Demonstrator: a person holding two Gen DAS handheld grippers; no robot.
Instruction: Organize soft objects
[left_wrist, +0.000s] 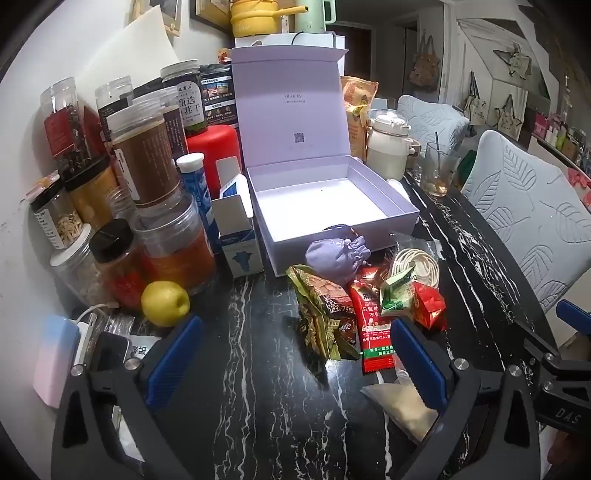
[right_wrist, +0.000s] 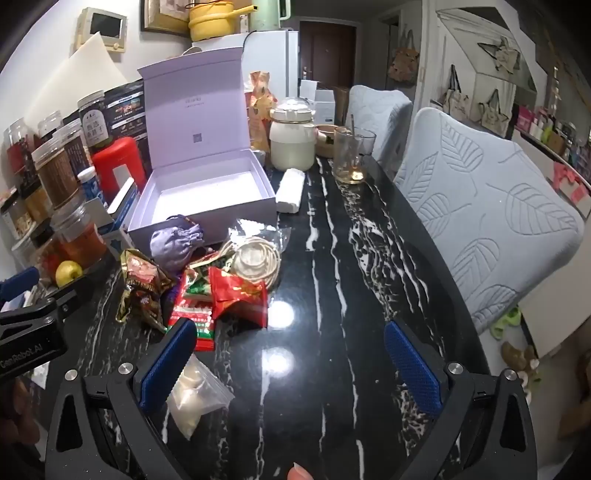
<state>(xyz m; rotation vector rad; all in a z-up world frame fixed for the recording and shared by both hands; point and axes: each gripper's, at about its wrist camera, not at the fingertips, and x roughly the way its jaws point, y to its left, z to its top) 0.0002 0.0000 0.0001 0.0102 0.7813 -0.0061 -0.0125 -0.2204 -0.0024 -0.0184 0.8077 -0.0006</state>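
Note:
A lavender gift box (left_wrist: 369, 227) (right_wrist: 236, 218) stands open and empty on the black marble table, lid upright. In front of it lies a pile of soft things: a purple drawstring pouch (left_wrist: 334, 256) (right_wrist: 175, 242), a gold-brown snack bag (left_wrist: 321, 314) (right_wrist: 142, 284), red snack packets (left_wrist: 371, 332) (right_wrist: 236, 295), a coiled cord in clear wrap (left_wrist: 415, 262) (right_wrist: 258, 258) and a small clear bag of white stuff (left_wrist: 402, 402) (right_wrist: 195, 395). My left gripper (left_wrist: 295, 362) is open, short of the pile. My right gripper (right_wrist: 291, 365) is open over bare table, right of the pile.
Jars and bottles (left_wrist: 147, 166) crowd the table's left side, with a yellow apple (left_wrist: 165, 302) and a small carton (left_wrist: 238, 236). A cream jug (right_wrist: 293, 140), a glass (right_wrist: 351, 155) and a white towel roll (right_wrist: 291, 190) stand beyond the box. Two padded chairs (right_wrist: 491, 214) line the right edge.

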